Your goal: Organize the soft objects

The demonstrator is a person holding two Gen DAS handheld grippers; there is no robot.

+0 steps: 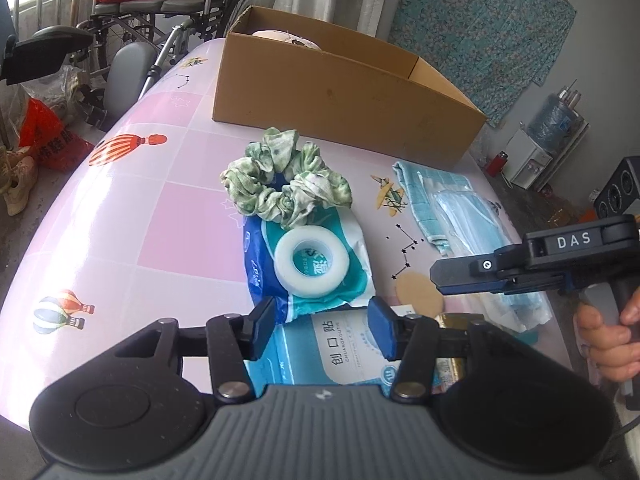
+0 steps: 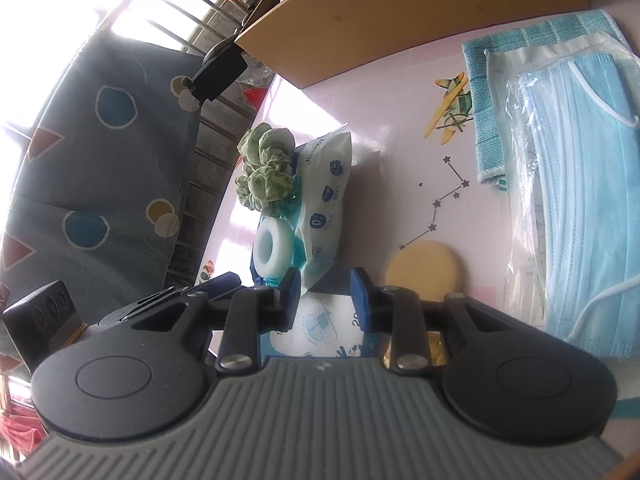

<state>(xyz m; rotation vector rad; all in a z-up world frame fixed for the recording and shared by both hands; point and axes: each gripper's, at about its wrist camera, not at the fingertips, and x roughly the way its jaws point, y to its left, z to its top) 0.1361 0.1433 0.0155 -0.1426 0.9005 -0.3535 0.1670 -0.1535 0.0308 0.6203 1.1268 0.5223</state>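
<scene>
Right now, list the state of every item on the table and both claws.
Cardboard box: open, a pale item inside.
Scrunchie: partly on the tissue pack.
Tape roll: flat on the tissue pack.
Tissue pack: lying flat, its near edge between the left claw's pads.
Masks: bagged, on the towel.
Left claw: open.
Right claw: open, empty.

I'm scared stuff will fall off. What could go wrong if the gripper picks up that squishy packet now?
The tape roll and green scrunchie lie on top of the tissue packet, so lifting it would probably tip them off, and the roll might run off the table.

The left gripper is open around only the packet's near edge. A soft wrapper pinched there may sag or slip.

The right gripper sits close by and could bump it.
</scene>
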